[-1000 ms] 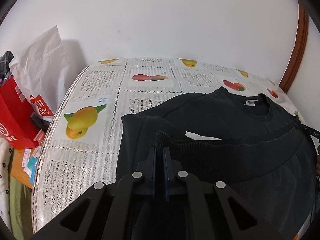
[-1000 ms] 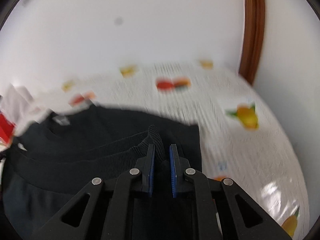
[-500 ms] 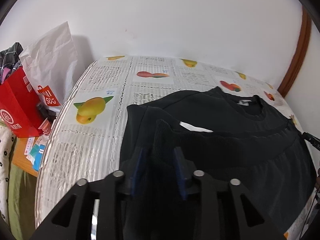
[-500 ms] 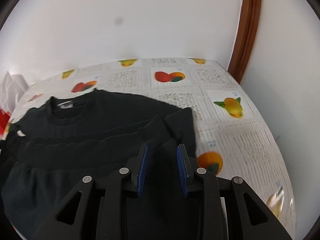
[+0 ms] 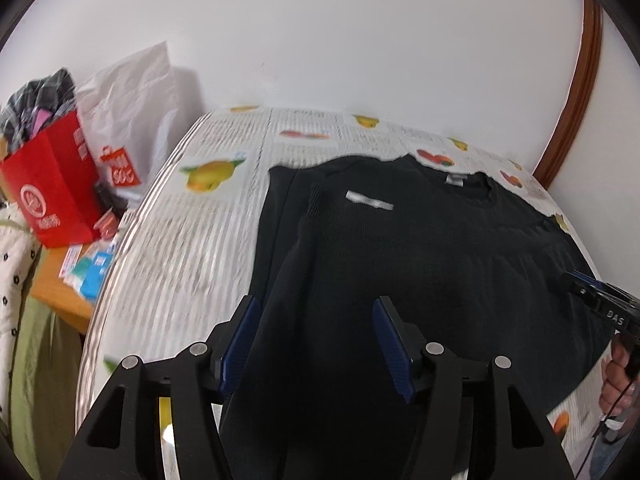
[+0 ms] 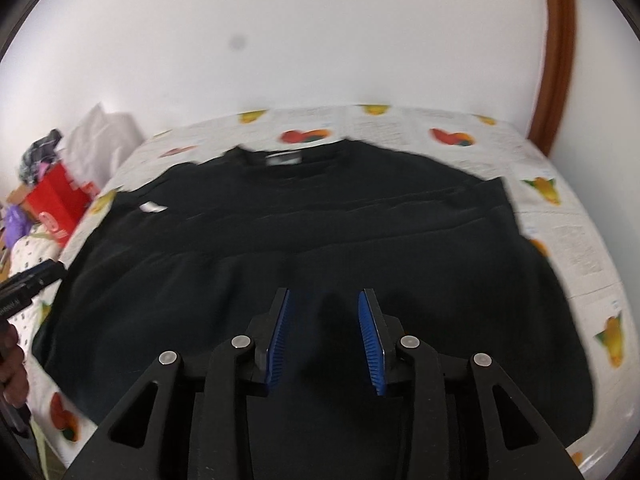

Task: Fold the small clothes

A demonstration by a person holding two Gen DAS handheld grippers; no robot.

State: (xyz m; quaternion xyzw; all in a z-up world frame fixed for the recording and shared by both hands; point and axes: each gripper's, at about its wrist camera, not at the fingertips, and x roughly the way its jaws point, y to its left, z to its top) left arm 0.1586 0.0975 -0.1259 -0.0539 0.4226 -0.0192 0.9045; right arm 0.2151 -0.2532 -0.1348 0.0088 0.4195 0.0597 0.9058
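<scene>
Now the left gripper has its blue pads spread and still widening, with nothing pinched; black cloth lies under the gap, apparently untouched, though blur makes that hard to judge. Ahead of it the black sweater lies on the fruit-print tablecloth, lower part folded up toward the collar, a white label showing. Further left stand a red bag and a white bag. Likewise the right gripper is parting its pads over the sweater, gripping nothing, with tablecloth to its right.
</scene>
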